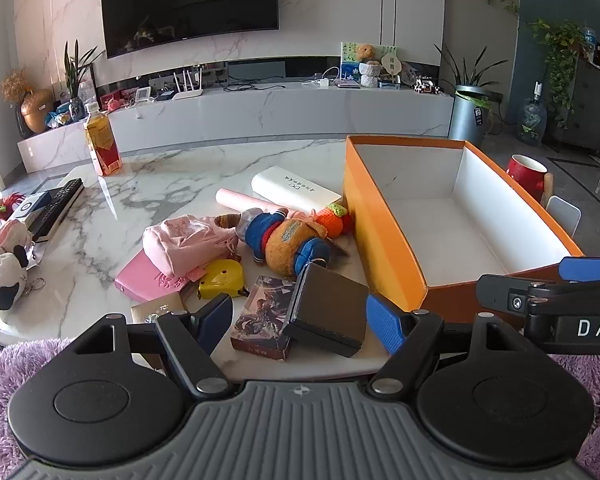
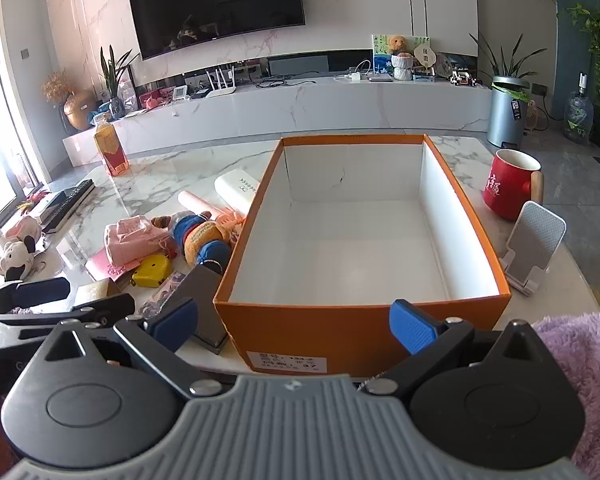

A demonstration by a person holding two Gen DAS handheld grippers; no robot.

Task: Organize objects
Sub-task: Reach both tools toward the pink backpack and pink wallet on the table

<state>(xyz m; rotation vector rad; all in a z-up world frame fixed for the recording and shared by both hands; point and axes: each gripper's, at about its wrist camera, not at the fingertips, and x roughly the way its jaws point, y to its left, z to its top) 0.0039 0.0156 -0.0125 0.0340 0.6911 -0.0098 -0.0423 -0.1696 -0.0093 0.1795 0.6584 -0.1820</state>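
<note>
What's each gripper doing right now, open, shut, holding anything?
Left gripper: open, holding nothing, fingers either side of the dark box.
Right gripper: open, holding nothing, in front of the orange box.

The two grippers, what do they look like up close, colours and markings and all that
The left gripper and the right gripper match: blue textured fingertip pads on black linkage arms with silver pivot screws, round black discs either side, and a ribbed grey body. White letters "DAS" show on the right gripper's side. Fluffy purple sleeves sit behind them.
</note>
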